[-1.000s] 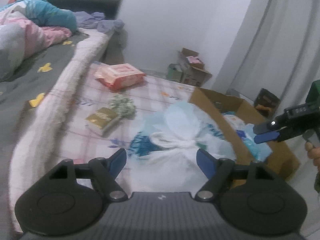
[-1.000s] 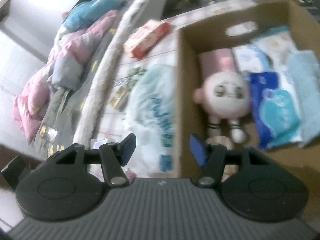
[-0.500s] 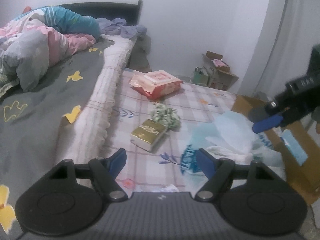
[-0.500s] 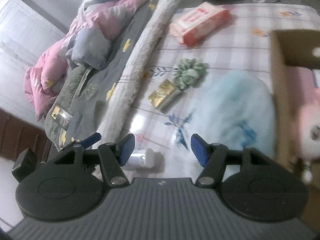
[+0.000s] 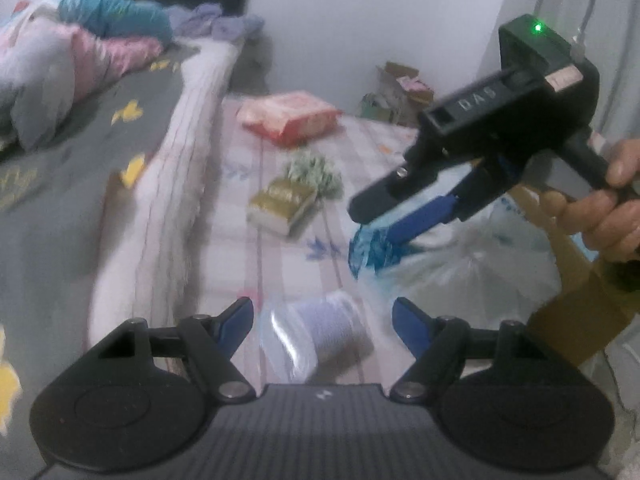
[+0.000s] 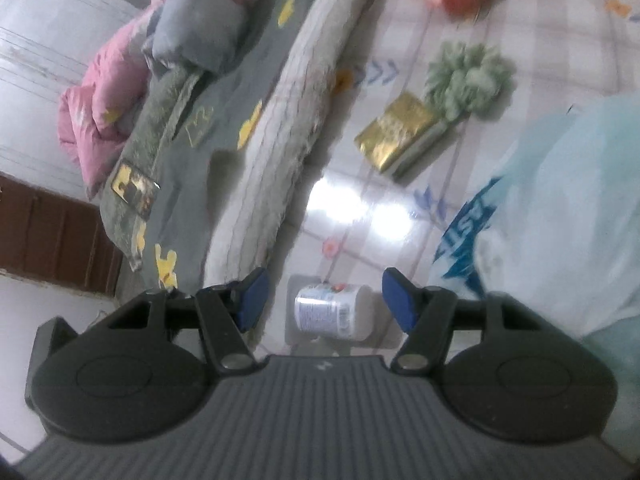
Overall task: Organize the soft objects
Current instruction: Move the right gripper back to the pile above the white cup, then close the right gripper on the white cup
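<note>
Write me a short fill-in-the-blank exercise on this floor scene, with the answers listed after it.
1. The gold packet lies right beside a fluffy ball coloured ____.
2. The printing on the big plastic bag is ____.
3. Both the left hand-held gripper and the right hand-held gripper have jaws that are ____.
4. The red-and-pink pack lies on the ____.

Answers: green; blue; open; floor

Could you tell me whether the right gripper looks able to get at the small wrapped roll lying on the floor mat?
Probably yes: the right gripper stands open with the small wrapped roll lying just ahead, nothing between.
</note>
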A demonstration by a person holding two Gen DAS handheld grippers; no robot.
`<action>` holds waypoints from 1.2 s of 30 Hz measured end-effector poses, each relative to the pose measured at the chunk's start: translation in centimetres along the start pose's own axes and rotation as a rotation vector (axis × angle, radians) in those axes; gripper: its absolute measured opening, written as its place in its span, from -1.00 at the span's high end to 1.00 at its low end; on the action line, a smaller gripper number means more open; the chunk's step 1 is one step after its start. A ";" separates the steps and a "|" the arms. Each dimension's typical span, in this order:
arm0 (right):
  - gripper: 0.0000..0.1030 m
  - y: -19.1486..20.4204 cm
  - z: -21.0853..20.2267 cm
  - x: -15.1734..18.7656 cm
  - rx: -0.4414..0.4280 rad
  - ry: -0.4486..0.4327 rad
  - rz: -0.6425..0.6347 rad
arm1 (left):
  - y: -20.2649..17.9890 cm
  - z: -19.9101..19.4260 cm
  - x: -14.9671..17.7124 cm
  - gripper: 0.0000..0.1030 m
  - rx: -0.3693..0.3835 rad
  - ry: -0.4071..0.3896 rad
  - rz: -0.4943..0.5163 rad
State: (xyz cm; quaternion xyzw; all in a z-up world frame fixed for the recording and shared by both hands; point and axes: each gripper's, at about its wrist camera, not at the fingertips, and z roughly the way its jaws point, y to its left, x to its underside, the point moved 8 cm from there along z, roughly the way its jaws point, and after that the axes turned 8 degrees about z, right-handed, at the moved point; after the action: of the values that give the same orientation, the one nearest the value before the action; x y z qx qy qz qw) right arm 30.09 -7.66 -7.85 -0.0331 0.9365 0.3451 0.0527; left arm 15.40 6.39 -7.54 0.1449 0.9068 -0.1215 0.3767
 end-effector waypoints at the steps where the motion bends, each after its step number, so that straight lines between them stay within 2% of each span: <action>1: -0.21 0.1 0.6 0.1 0.002 0.010 0.000 | 0.1 0.2 0.5 -0.46 -0.006 0.008 -0.020; 3: -0.21 0.3 1.7 0.3 0.009 0.028 -0.003 | 0.1 0.4 1.3 -0.32 -0.011 0.020 -0.046; 6: -0.22 0.6 3.5 0.6 0.043 0.060 -0.017 | -0.4 0.4 2.2 -0.25 0.013 0.010 -0.061; 11: -0.48 1.4 6.5 1.5 0.154 0.125 -0.074 | -0.9 0.3 3.1 -0.19 0.039 -0.014 -0.084; 14: -0.53 2.0 7.9 1.9 0.212 0.156 -0.109 | -0.9 0.6 3.7 -0.15 0.056 -0.014 -0.107; 19: -0.53 2.3 9.6 2.5 0.282 0.182 -0.155 | -0.6 0.7 4.8 -0.15 0.062 -0.006 -0.128; 21: -0.37 2.0 10.0 2.5 0.303 0.181 -0.171 | -0.4 0.4 5.2 -0.15 0.059 -0.006 -0.134; 27: -0.28 1.5 9.4 2.7 0.236 0.140 -0.110 | 0.6 -1.3 5.9 -0.15 0.030 -0.022 -0.147; 33: -0.28 1.8 10.3 3.5 -0.084 0.169 0.106 | 1.6 -2.4 6.6 -0.18 -0.030 -0.027 -0.163; 36: -0.30 1.4 11.4 4.2 -0.129 0.189 0.161 | 2.1 -2.5 6.8 -0.18 -0.059 -0.026 -0.157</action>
State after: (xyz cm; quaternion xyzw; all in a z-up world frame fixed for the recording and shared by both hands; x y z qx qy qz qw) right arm 26.63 0.72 -16.04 0.0063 0.9128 0.4030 -0.0657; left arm 9.97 10.28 -10.97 0.0606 0.9136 -0.1258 0.3819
